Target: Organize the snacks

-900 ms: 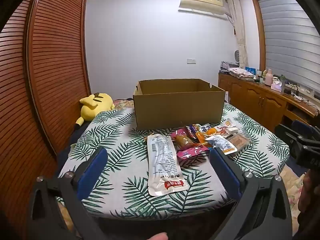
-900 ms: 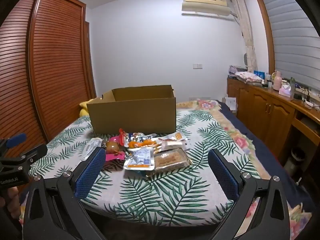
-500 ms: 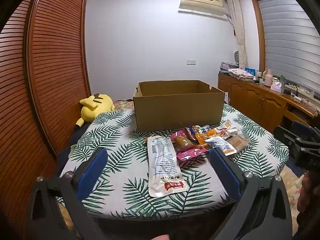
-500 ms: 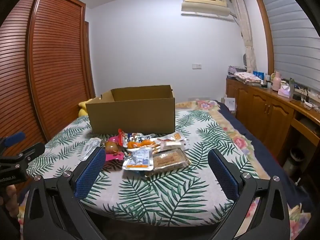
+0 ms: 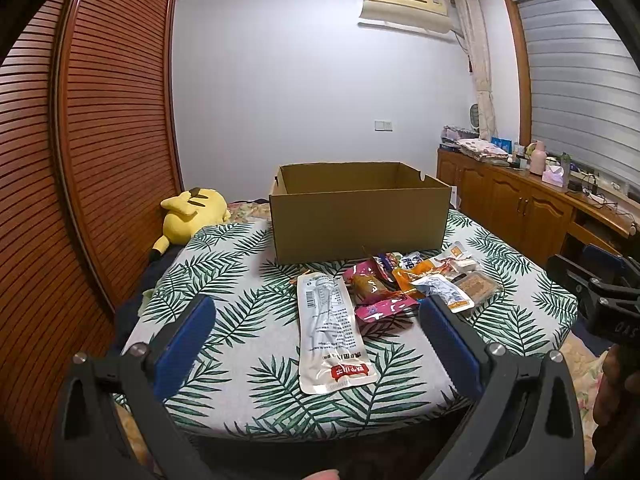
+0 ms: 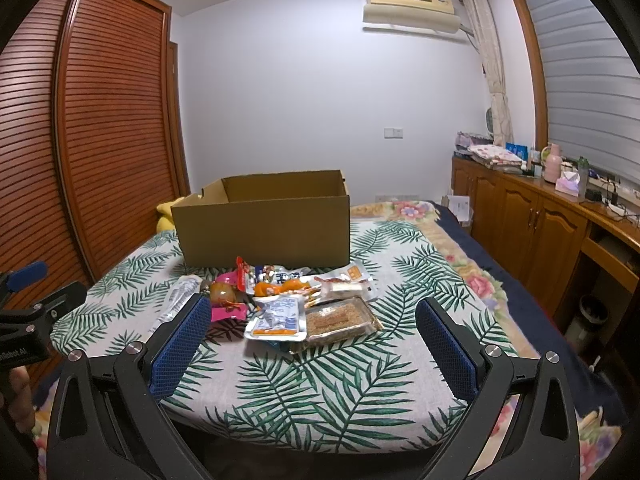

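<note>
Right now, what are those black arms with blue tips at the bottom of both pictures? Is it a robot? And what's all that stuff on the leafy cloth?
It isn't a robot. A person holds a hand tool in each hand, and each tool has a claw with two blue-padded fingers and a small camera looking forward between them. One picture comes from the left claw, the other from the right claw. Each camera also catches the other tool at the edge of its picture.

Both claws are open and hold nothing.

In front of them is a surface covered by a green palm-leaf cloth. On it stands an open brown cardboard box. Before the box lies a pile of colourful snack packets and one long white packet with a red label. A yellow plush toy lies beside the wardrobe.
</note>
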The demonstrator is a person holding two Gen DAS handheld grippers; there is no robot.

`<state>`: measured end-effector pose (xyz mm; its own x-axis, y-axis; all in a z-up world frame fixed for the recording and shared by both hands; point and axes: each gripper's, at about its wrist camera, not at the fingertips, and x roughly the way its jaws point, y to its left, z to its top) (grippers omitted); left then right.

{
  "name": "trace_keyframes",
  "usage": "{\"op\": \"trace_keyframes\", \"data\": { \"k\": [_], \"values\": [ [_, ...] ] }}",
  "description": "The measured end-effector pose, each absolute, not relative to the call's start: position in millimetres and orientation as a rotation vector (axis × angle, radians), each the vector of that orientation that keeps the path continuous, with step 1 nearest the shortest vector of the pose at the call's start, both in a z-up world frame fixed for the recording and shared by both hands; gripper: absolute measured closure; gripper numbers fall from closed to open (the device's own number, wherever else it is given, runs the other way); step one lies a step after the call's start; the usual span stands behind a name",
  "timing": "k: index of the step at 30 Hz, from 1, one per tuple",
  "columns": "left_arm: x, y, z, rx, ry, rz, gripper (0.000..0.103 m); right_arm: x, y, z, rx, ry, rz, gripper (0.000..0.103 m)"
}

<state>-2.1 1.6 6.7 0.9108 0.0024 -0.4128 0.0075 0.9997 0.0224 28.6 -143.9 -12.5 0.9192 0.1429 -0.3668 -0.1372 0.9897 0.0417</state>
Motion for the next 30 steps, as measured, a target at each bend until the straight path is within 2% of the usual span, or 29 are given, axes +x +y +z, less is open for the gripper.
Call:
{"op": "trace_keyframes", "data": {
  "k": [30],
  "values": [
    [-2.0,4.6,7.5,0.02,0.424,-0.002,0.0,28.3,-142.8,-12.4,0.012,0.378,0.144,0.0]
  ]
}}
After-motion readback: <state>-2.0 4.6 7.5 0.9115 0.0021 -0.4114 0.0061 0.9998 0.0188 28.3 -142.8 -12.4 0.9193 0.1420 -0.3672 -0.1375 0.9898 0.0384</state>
